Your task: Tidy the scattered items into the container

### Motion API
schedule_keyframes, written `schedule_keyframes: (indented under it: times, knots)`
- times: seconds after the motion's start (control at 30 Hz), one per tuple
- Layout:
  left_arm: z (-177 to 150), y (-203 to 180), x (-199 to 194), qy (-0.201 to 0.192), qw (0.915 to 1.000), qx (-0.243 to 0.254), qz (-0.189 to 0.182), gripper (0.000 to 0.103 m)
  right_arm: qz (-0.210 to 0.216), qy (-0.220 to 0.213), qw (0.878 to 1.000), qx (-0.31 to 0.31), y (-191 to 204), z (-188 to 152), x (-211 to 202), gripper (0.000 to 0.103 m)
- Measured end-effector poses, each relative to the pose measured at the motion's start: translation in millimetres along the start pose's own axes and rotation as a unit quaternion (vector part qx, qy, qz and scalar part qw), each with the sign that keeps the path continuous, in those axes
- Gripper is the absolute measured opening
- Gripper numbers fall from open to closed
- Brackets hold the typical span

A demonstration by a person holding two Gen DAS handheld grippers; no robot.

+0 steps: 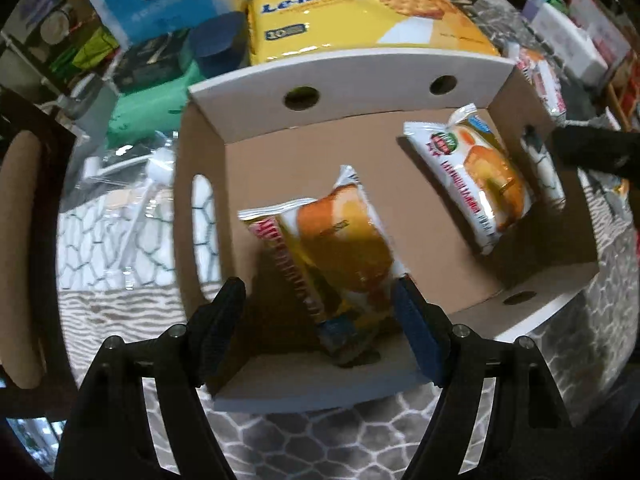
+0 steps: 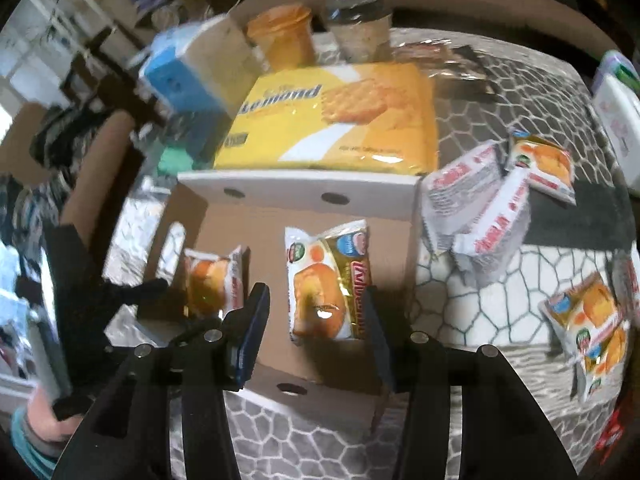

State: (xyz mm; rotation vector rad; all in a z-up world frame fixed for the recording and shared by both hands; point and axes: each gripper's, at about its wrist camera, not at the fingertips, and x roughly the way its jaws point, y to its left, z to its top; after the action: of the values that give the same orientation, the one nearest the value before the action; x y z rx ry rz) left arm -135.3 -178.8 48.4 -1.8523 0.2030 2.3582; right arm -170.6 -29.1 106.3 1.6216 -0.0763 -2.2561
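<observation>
Two snack packets are lying inside the cardboard box: one between the left gripper's spread jaws, another between the right gripper's spread jaws. Only the right wrist view is showing roughly five more packets sitting outside on the tablecloth

grey honeycomb-patterned tablecloth, dark wooden chair, bright window

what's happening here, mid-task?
Snack packets are going into the cardboard box. Two lie inside: one below the open left gripper, one below the open right gripper. Neither gripper holds anything. More packets sit on the table right of the box.
</observation>
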Motion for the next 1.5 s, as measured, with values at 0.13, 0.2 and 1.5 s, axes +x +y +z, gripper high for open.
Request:
schedule_keyframes:
  times: [0.13, 0.2, 1.5]
  knots:
    - [3, -4, 5, -0.001, 0.9999, 0.011, -0.01, 0.072, -0.032, 0.029, 0.999, -0.019, 8, 5, 28, 0.05]
    - [8, -8, 10, 0.002, 0.9997, 0.021, -0.012, 0.071, -0.038, 0.03, 0.999, -0.017, 8, 6, 29, 0.05]
    - [55, -58, 23, 0.019, 0.999, -0.007, -0.041, 0.048, 0.026, -0.025, 0.999, 0.036, -44, -6, -36, 0.055]
